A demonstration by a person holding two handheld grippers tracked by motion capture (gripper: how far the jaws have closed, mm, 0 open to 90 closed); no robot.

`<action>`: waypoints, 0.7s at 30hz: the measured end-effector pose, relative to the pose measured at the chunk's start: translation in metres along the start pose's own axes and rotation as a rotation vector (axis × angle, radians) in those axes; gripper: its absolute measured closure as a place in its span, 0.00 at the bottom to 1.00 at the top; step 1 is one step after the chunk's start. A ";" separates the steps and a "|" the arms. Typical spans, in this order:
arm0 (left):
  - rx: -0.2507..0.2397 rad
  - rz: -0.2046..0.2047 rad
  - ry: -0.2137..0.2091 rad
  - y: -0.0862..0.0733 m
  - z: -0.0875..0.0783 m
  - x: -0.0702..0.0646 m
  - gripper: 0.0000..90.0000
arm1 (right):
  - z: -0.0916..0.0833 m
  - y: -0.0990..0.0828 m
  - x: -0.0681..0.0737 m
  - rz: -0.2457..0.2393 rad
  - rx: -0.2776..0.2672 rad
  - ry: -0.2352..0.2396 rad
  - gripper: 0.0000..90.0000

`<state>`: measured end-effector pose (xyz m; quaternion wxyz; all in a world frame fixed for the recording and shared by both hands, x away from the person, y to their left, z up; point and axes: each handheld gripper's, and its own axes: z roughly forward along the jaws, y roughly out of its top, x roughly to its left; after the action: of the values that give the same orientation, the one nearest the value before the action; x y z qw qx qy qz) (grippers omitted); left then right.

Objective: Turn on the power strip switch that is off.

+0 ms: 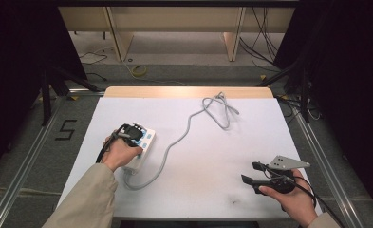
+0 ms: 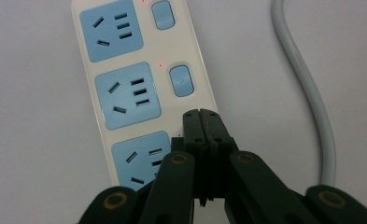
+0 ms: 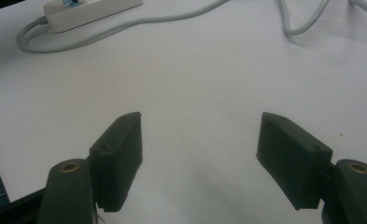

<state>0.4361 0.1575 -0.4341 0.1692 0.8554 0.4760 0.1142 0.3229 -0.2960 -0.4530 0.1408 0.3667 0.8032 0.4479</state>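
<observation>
Left gripper (image 2: 200, 113): jaws together, tips on the power strip (image 2: 139, 88) beside its third socket.
Power strip: left side of the worktop (image 1: 212, 156), cable (image 1: 184, 130) trailing to the far side.
Right gripper (image 3: 199, 161): jaws apart, holding nothing, near right.

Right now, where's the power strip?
High view: the power strip lies on the left of the white table, under the shut left gripper; its grey cable runs right toward the far edge.
</observation>
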 end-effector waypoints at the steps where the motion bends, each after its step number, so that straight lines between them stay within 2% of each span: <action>1: 0.003 0.004 -0.001 0.000 0.000 0.000 1.00 | 0.000 0.000 0.000 0.000 0.001 -0.001 0.35; 21: 0.005 0.005 -0.006 0.000 0.000 0.000 1.00 | 0.001 0.000 0.000 0.000 0.005 0.002 0.35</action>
<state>0.4360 0.1575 -0.4341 0.1682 0.8574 0.4737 0.1106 0.3229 -0.2955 -0.4536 0.1390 0.3664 0.8045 0.4464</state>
